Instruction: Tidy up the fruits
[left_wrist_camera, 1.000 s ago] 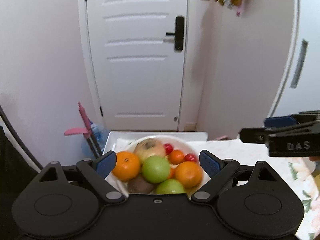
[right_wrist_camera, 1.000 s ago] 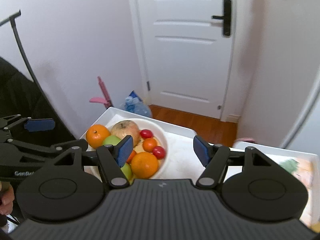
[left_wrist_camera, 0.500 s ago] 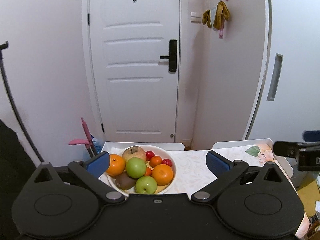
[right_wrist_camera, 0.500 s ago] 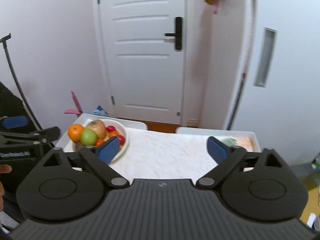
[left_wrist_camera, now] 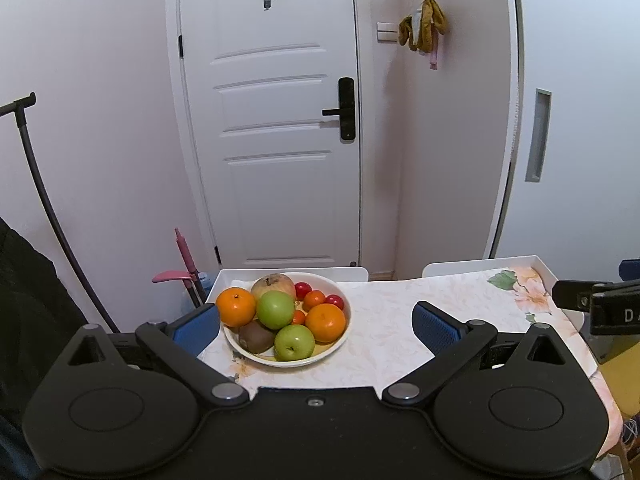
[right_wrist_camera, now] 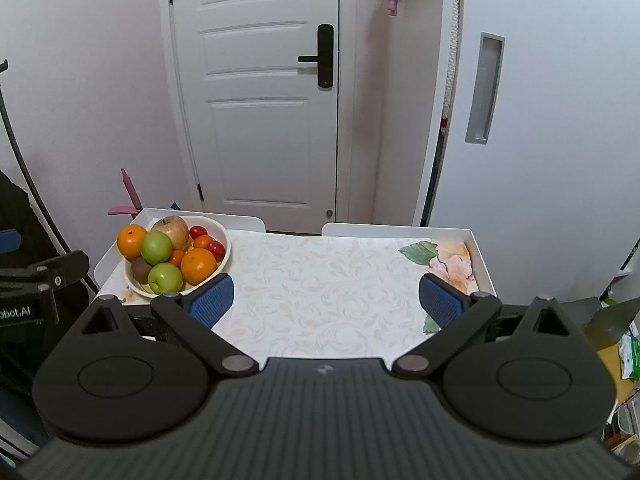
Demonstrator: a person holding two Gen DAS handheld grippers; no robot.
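Observation:
A white bowl (left_wrist_camera: 326,282) stands at the left end of the table (left_wrist_camera: 400,344), heaped with fruit. It holds two oranges (left_wrist_camera: 236,306), two green apples (left_wrist_camera: 275,309), a brownish apple (left_wrist_camera: 274,285), a kiwi (left_wrist_camera: 256,336) and small red and orange tomatoes (left_wrist_camera: 303,289). My left gripper (left_wrist_camera: 316,326) hangs open in front of the bowl, well short of it, with nothing held. My right gripper (right_wrist_camera: 326,302) is open over the bare floral cloth (right_wrist_camera: 320,272), with the bowl (right_wrist_camera: 225,240) off to its left. Each gripper shows at the edge of the other's view.
The table has a raised white rim (right_wrist_camera: 478,256). Behind it are a white door (left_wrist_camera: 276,140) and a sliding panel (right_wrist_camera: 520,120). A pink handle (left_wrist_camera: 184,252) and a black pole (left_wrist_camera: 36,184) stand at the left, beside dark cloth (left_wrist_camera: 28,300).
Both grippers have drawn back from the bowl, which now looks smaller and farther off. Their jaws stand wider. The right view has swung right to take in the whole table.

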